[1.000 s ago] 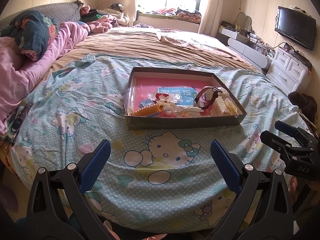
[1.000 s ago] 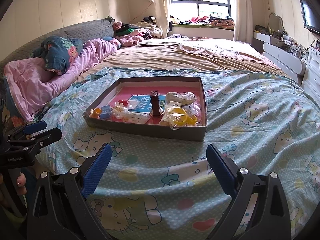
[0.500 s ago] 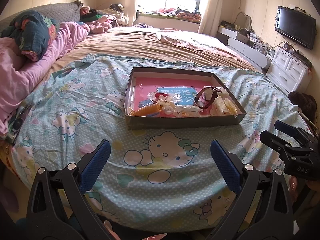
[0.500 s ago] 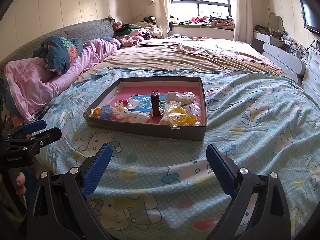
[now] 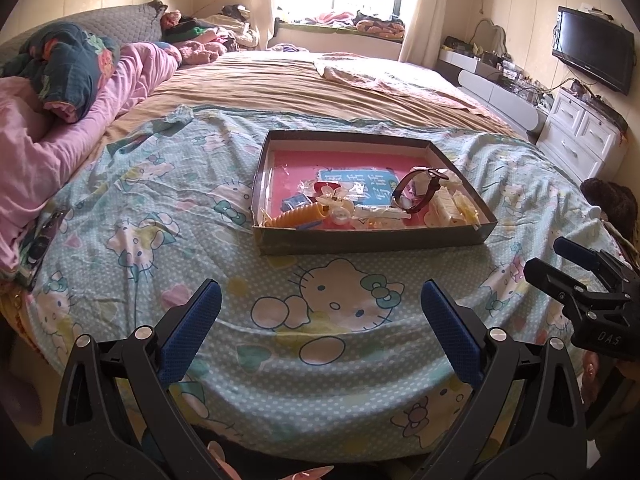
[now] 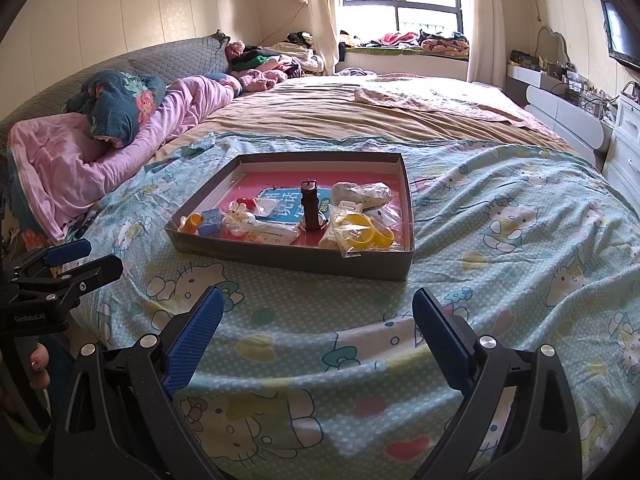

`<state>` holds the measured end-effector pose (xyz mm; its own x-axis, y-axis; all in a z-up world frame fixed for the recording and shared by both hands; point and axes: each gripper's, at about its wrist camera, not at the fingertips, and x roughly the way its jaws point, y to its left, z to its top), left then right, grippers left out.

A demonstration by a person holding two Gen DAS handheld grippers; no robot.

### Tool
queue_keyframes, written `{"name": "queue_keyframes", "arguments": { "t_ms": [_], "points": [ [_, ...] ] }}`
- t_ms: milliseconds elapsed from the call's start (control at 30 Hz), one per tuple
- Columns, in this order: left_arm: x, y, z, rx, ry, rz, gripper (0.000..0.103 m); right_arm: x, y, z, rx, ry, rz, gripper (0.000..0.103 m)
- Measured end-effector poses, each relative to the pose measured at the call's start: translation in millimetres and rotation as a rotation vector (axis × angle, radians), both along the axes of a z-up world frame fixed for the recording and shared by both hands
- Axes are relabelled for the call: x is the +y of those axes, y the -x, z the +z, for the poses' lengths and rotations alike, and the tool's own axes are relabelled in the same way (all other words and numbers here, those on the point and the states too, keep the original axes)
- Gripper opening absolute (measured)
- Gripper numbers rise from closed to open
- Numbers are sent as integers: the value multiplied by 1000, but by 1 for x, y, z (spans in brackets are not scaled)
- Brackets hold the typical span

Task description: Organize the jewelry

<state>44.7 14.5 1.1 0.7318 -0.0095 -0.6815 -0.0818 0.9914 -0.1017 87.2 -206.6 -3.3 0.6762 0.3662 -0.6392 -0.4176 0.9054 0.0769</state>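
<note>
A shallow grey cardboard tray with a pink floor sits on the cartoon-cat bedsheet. Inside lie a dark brown watch, an orange ribbed piece, a white flower clip, yellow bangles in a clear bag and several small packets. My left gripper hovers open over the sheet, well short of the tray. My right gripper is open too, likewise short of the tray's near wall. Each gripper also shows at the edge of the other's view.
Pink and dark floral quilts are piled along the bed's left side. A tan sheet covers the far half. A white dresser and a wall television stand at the right. A black object lies at the left bed edge.
</note>
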Motion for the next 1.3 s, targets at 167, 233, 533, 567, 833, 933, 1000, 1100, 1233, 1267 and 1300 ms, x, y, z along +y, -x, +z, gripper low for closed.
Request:
{"name": "queue_keyframes", "arguments": {
  "t_ms": [167,233,533,567,833,933,1000,1100,1233,1267,1300],
  "points": [
    [-2,-1,-3,7,-3,-2,93,-3,-1,-1,-3,2,-6,95],
    [-4,-1,-4,13,-9,-4,93,-5,-2,-2,-2,1,-10,95],
    [-1,-7,-12,51,-11,8,93,-16,-11,-5,5,1,-40,95],
    [0,-8,-13,54,-9,11,93,-17,-12,-6,9,-1,-45,95],
    [16,-18,-18,69,18,48,93,-34,-30,-10,12,3,-104,95],
    [37,-28,-19,71,47,103,93,-49,-44,-9,3,8,-154,95],
    [63,-44,-21,91,40,183,93,-64,-58,-9,-4,12,-206,95],
    [110,-73,-30,132,-18,312,93,-89,-83,-11,8,8,-285,98],
    [175,-113,-52,202,-68,466,93,-138,-139,-20,16,73,-445,98],
    [192,-122,-59,226,-58,504,93,-153,-156,-25,28,87,-488,98],
    [206,-130,-65,242,-42,534,93,-165,-172,-31,45,110,-526,98]
  ]
}}
